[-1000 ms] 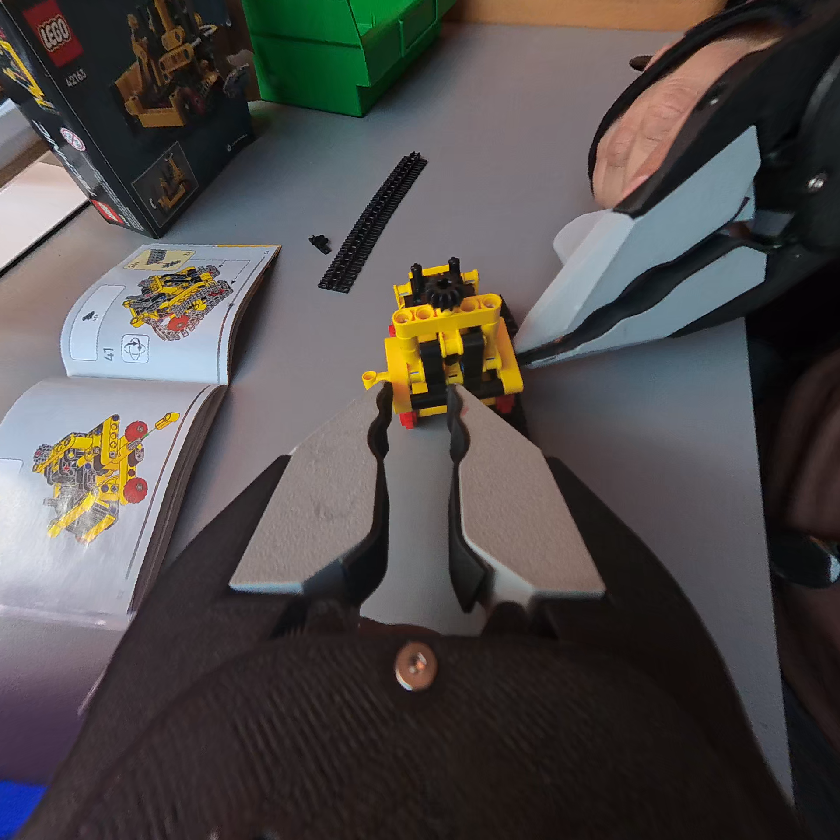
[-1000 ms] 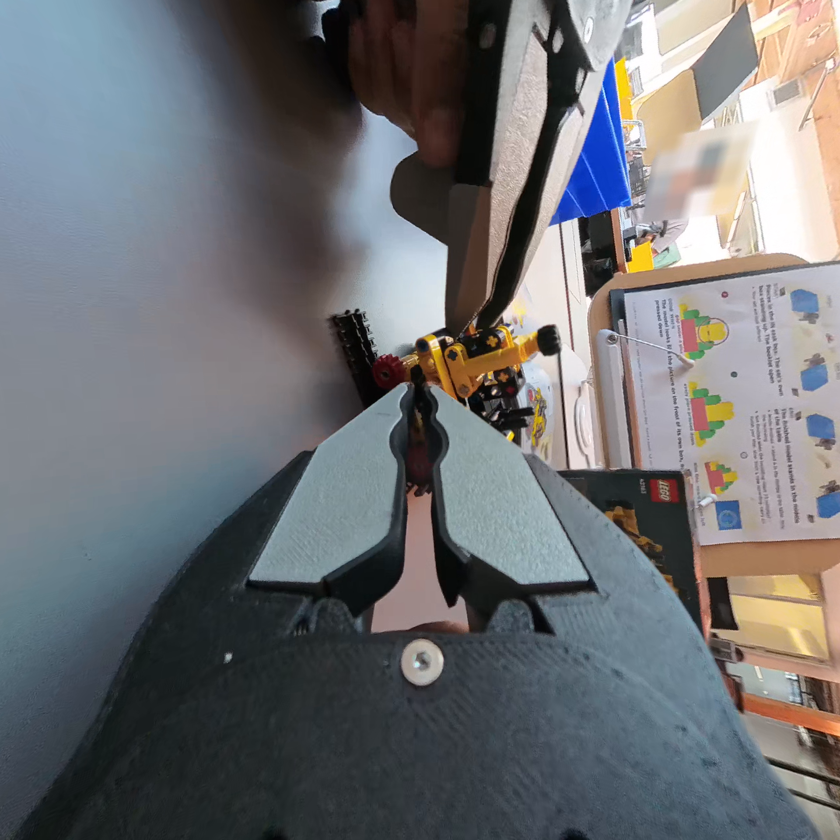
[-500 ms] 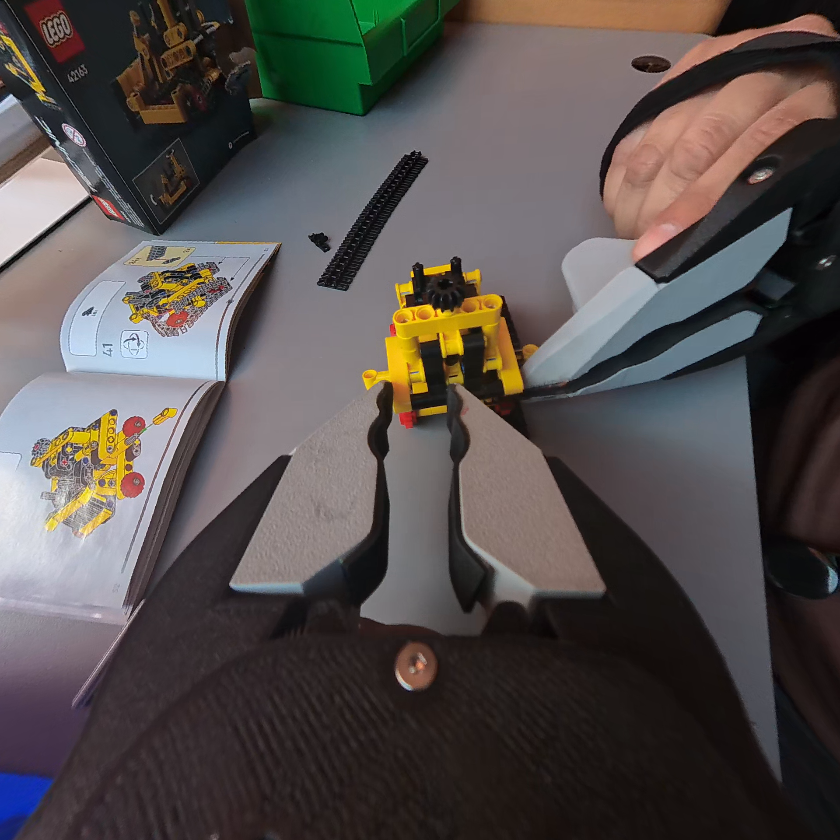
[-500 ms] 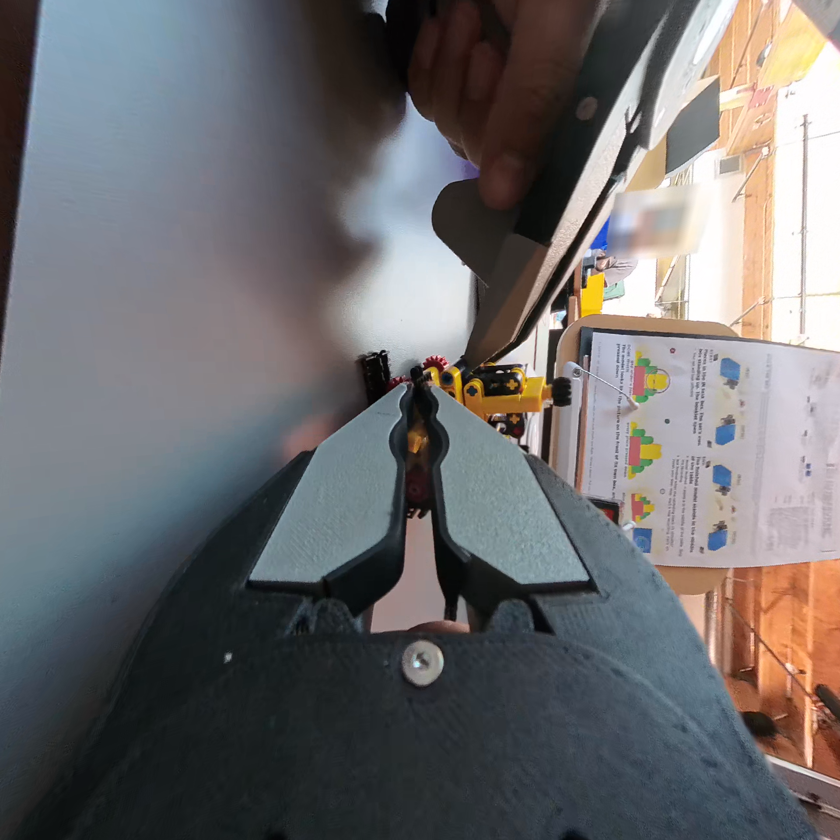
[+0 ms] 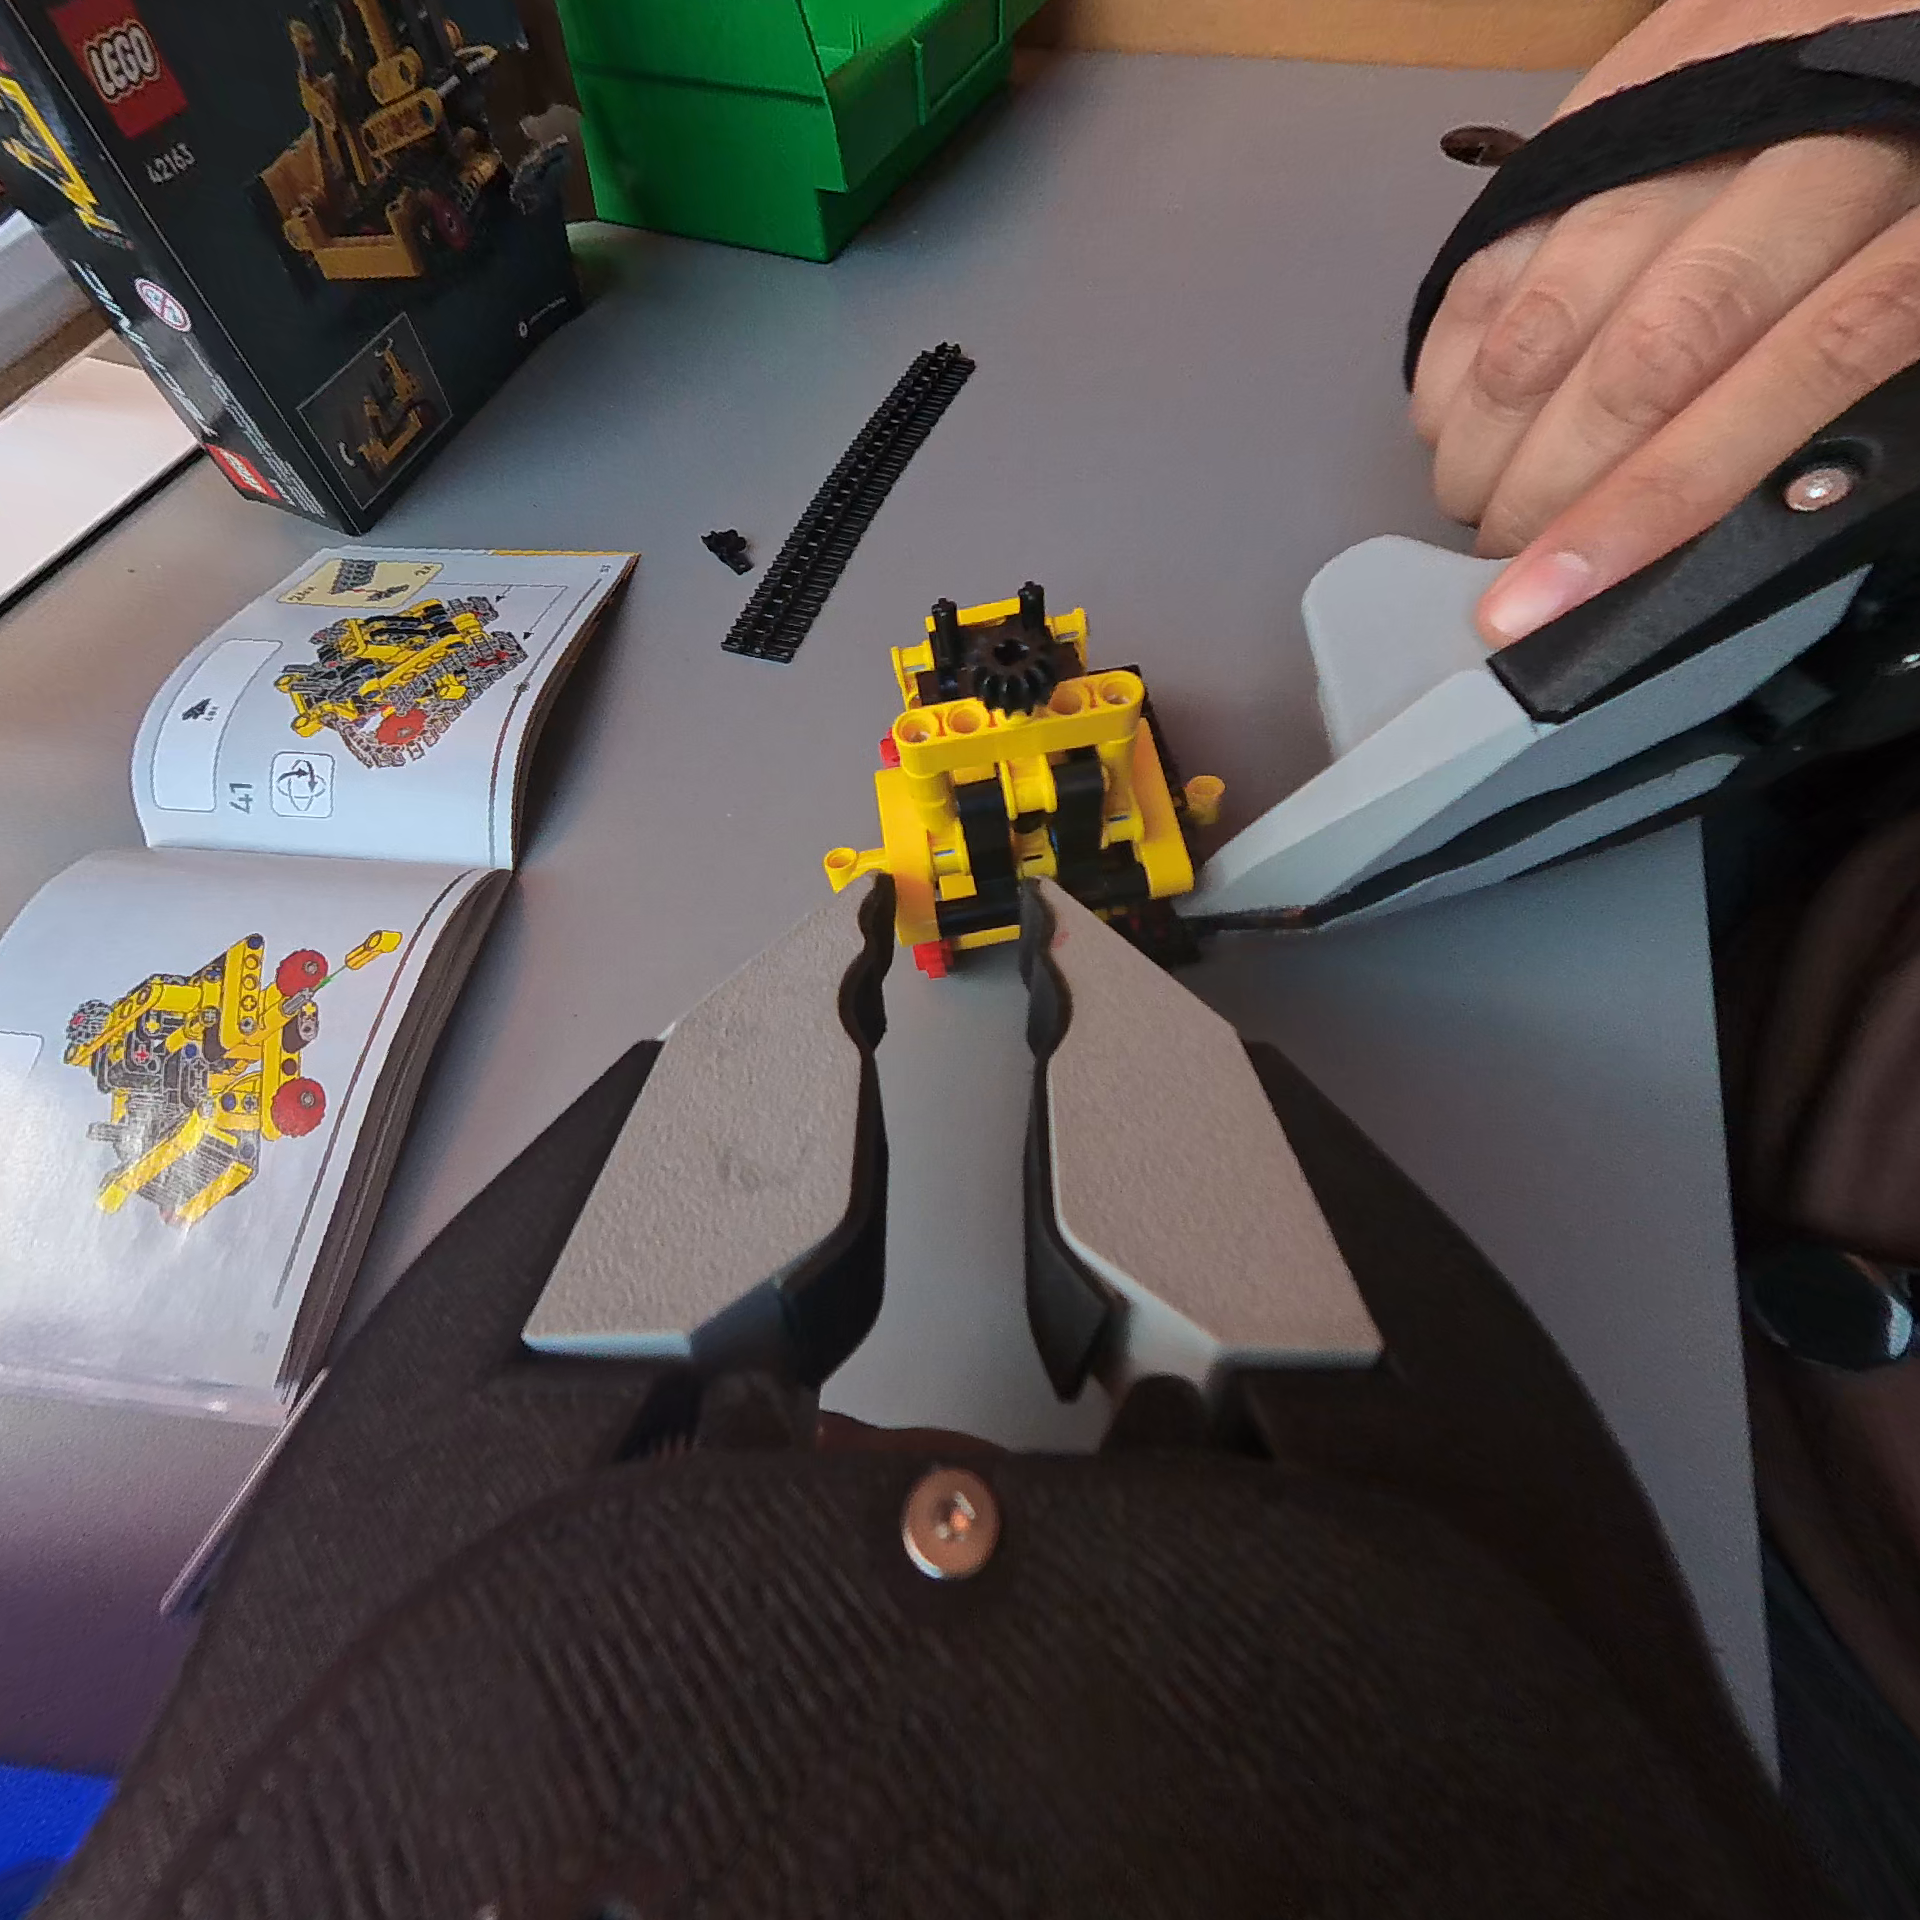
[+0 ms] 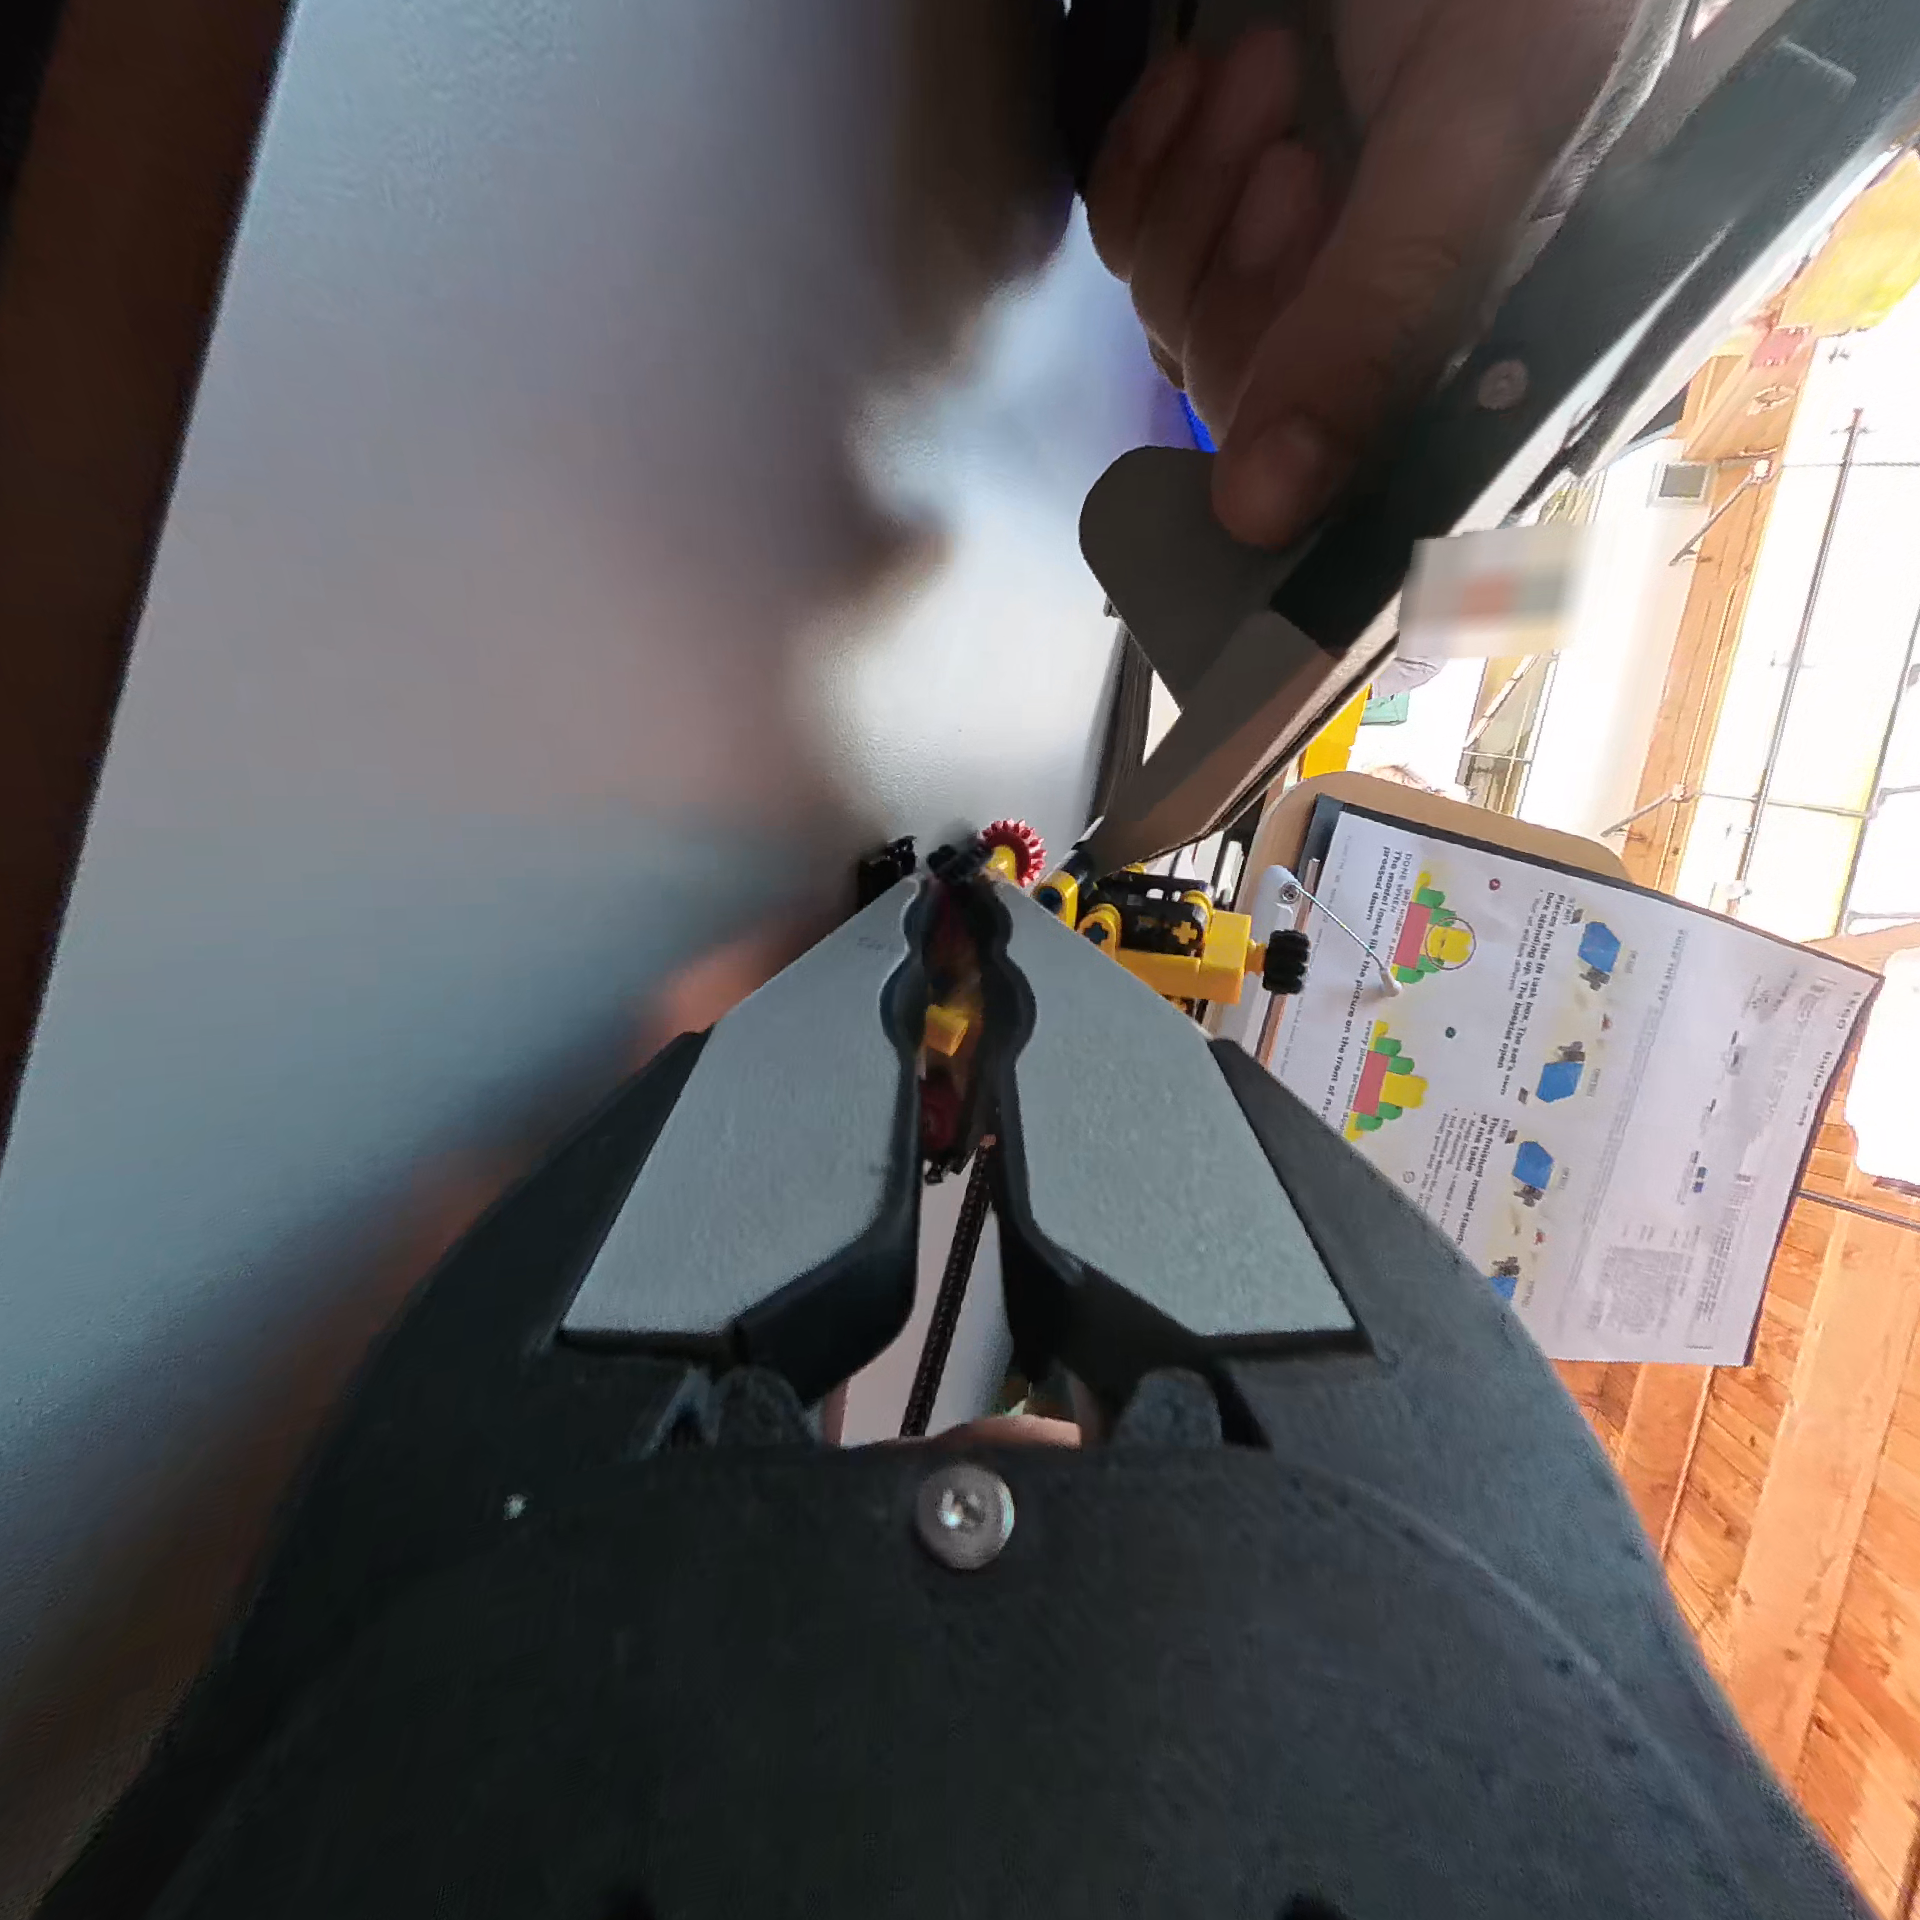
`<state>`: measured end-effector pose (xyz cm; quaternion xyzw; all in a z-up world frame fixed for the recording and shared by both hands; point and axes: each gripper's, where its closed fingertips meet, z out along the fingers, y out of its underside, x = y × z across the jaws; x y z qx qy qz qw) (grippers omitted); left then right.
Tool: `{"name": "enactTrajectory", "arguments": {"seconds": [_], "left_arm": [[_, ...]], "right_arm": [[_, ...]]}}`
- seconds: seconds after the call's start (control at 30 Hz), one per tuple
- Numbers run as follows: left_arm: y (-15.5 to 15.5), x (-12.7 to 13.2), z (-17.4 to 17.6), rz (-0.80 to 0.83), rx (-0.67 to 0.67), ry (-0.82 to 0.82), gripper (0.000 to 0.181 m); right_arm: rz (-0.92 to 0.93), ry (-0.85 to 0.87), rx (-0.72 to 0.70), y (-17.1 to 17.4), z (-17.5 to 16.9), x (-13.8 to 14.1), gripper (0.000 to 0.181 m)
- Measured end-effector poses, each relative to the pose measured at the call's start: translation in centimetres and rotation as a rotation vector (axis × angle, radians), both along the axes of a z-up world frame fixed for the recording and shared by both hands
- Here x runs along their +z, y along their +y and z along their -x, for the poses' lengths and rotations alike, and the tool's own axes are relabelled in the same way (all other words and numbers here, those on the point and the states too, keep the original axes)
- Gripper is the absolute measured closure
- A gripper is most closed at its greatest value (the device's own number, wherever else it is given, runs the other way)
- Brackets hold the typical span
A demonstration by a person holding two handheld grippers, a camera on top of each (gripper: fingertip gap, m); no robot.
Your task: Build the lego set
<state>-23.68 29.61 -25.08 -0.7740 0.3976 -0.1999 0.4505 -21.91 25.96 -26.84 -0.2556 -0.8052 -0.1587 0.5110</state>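
Note:
The yellow and black lego model [image 5: 1023, 790] stands on the grey table [image 5: 1195, 312], with a black gear on top. My left gripper [image 5: 951, 909] is shut on the model's near end and holds it on the table. My right gripper [image 5: 1195, 916] comes in from the right, its tips at the model's lower right side. In the right wrist view my right gripper [image 6: 961, 883] is shut on a black track [image 6: 951, 1299] that runs back between its fingers. The model [image 6: 1164, 935] and the left gripper [image 6: 1101, 857] also show there.
A second black track strip [image 5: 852, 499] and a small black piece [image 5: 727, 549] lie beyond the model. The open instruction booklet [image 5: 343, 748], the set's box [image 5: 301, 239] and a green bin [image 5: 790, 114] stand at the left and back. A clipboard with a printed sheet [image 6: 1558, 1091] stands behind. Some 5 cm of space lies between my two pairs of fingers. Between my left fingertips and the small black piece [image 5: 727, 549] there is roughly 15 cm.
My right gripper has rolled and its tips have dropped lower along the model's right side. The model and my left gripper have stayed in place.

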Motion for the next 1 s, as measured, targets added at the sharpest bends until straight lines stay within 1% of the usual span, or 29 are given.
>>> {"name": "enactTrajectory", "arguments": {"seconds": [0.13,0.17,0.37,0.57,0.73,0.83,0.9,1.0], "left_arm": [[-0.1,0.0,0.0,0.003,-0.005,-0.004,0.16],[-0.1,0.0,0.0,0.004,-0.006,-0.005,0.16],[-0.1,0.0,0.0,0.007,-0.007,-0.008,0.16],[-0.1,0.0,0.0,0.007,-0.007,-0.008,0.16],[0.0,0.0,0.0,-0.001,-0.003,-0.002,0.16],[-0.1,0.0,0.0,-0.005,-0.002,0.001,0.16],[-0.1,0.0,0.0,-0.004,-0.003,0.0,0.16],[-0.1,0.0,0.0,-0.003,-0.005,-0.001,0.16]], "right_arm": [[0.011,-0.009,-0.007,-0.1,-0.5,-0.2,0.166],[0.019,-0.003,-0.008,-0.2,-0.5,-0.2,0.165],[0.055,0.048,0.02,-1.5,-0.6,0.3,0.168],[0.163,0.099,-0.068,-1.2,-1.3,-0.3,0.17],[0.213,0.148,-0.12,-0.7,-2.0,-0.4,0.173],[0.266,0.213,-0.158,0.0,-2.4,0.4,0.174],[0.32,0.289,-0.172,0.3,-2.6,1.8,0.175],[0.48,0.373,-0.176,0.2,-2.6,3.3,0.174]]}}
